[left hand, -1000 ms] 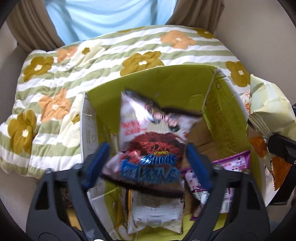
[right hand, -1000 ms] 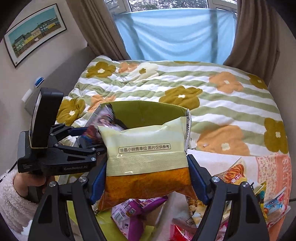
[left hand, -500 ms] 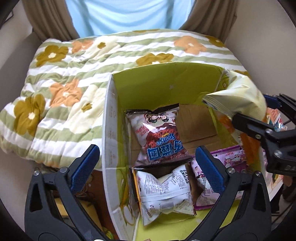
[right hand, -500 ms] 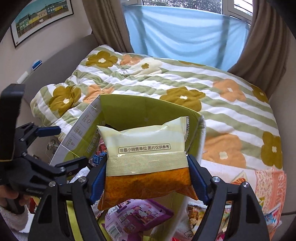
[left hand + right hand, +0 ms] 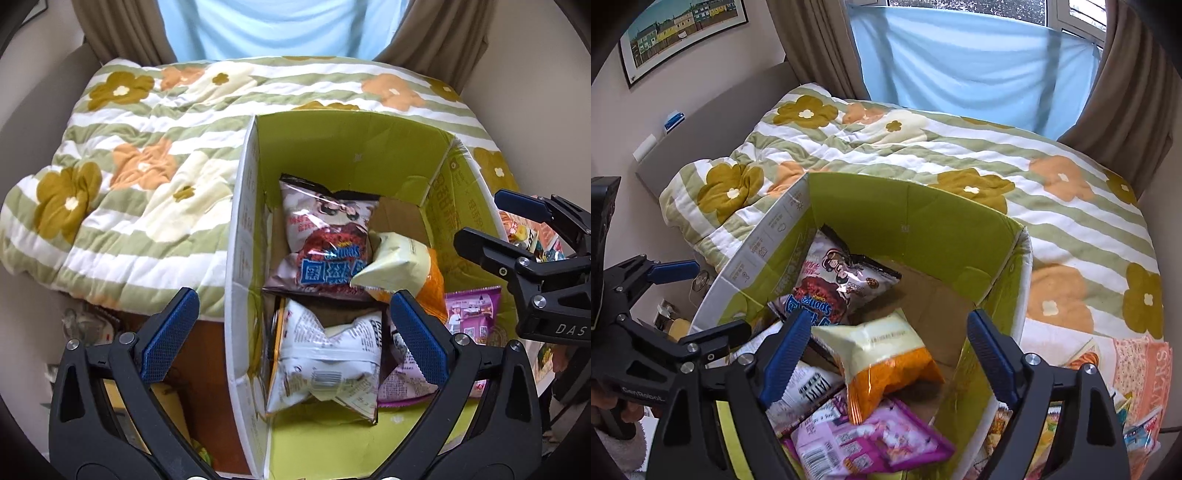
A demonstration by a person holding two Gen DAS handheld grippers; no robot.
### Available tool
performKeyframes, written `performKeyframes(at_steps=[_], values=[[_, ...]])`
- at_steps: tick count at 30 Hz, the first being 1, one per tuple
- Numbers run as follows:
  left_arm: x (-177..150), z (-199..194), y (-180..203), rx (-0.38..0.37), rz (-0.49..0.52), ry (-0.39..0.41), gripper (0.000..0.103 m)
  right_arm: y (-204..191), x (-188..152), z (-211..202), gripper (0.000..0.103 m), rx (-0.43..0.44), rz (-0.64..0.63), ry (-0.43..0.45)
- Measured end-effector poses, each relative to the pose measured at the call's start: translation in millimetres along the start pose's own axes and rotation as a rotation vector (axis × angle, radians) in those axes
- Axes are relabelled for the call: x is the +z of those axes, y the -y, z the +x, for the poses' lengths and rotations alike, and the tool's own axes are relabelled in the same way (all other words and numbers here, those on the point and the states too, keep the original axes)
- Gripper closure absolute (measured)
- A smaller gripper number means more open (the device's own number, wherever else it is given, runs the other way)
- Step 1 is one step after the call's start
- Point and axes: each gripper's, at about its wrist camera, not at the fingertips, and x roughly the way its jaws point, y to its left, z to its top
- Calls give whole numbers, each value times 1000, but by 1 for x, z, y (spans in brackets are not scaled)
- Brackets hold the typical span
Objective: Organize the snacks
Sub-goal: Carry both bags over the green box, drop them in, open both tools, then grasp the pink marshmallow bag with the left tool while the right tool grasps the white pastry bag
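Right gripper [image 5: 886, 350] above the near right part of the box [image 5: 923, 206], both blue-padded fingers [image 5: 991, 356] spread wide, nothing between them, touching nothing. Directly below and ahead of its gap: the cream-and-orange snack bag [image 5: 882, 354], inside the box, tilted, its orange end resting on the purple packet [image 5: 871, 439] and its cream end toward the box middle. The bag is puffed, cream on the upper half with a band of small print, orange lower half, crimped seam; slightly blurred in the right wrist view. Left gripper [image 5: 295, 332] over the box's near left side, jaws equally wide apart, empty, straddling the left wall [image 5: 240, 258] of the box. Below its gap lies the white crumpled packet [image 5: 325, 365], barcode visible. Beyond that, the silver-and-red cookie bag [image 5: 328, 236] with blue lettering and a cartoon face lies flat on the brown cardboard floor, its right edge just touching the cream-and-orange bag. Box interior yellow-green, outer flaps white with printed symbols. To the right, outside the box, more loose snack packets [image 5: 1137, 424] on a peach cloth [image 5: 1145, 365]. Behind the box: a bed with a green-striped floral quilt [image 5: 960, 155], then a pale blue curtain [image 5: 960, 62] and brown drapes [image 5: 1126, 74]. A framed picture [image 5: 679, 29] hangs on the left wall.
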Motion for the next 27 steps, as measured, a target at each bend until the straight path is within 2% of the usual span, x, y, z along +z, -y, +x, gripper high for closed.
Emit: performKeyframes(at_steps=[10,17,21,27], values=[[-16,-35,5,-8,-15,64,1,-5,-17,-41,19,-7,30,44],[-23,-54,17,-41,2,107,1,-6,-28,-67,19,-28,73,71],[-27,-67,34,-50,19,130,1,4,-38,-89,19,-24,115,98],[-40,-84,79,-75,50,160,1,33,-62,-125,19,-55,164,143]])
